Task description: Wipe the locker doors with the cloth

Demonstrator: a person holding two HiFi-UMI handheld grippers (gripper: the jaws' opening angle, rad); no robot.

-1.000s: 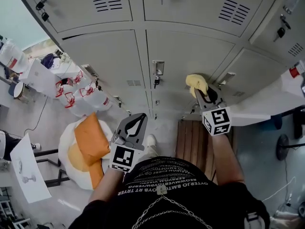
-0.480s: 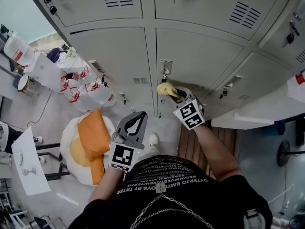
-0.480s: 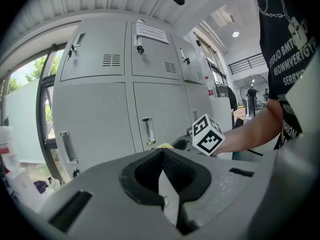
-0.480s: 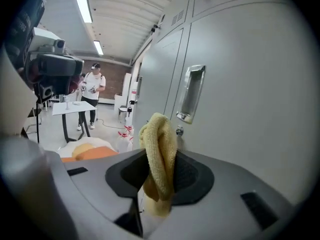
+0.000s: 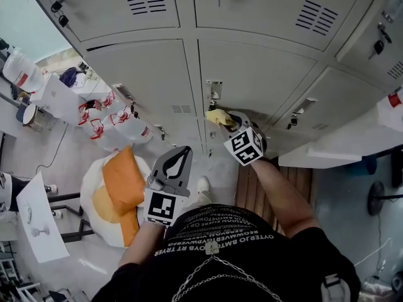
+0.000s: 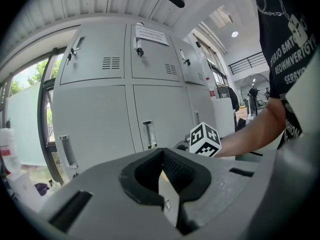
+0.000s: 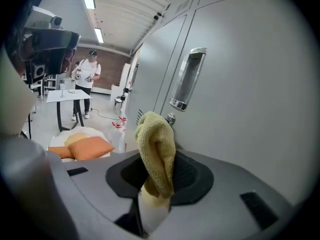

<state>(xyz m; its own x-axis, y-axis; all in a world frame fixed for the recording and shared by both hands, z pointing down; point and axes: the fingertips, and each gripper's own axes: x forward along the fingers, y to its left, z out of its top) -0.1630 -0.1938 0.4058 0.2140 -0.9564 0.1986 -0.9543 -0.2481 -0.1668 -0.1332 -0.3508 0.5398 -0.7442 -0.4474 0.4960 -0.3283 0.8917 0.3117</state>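
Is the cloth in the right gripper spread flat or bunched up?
Bunched up: the yellow cloth sticks out of the right gripper as a thick folded wad.

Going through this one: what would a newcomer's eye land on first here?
The yellow cloth stands out most, pinched in the right tongs and held close to a grey locker door, just below its handle. Next comes the orange cushion, low on the left of the head view, near the left tongs, which are shut with nothing in them.
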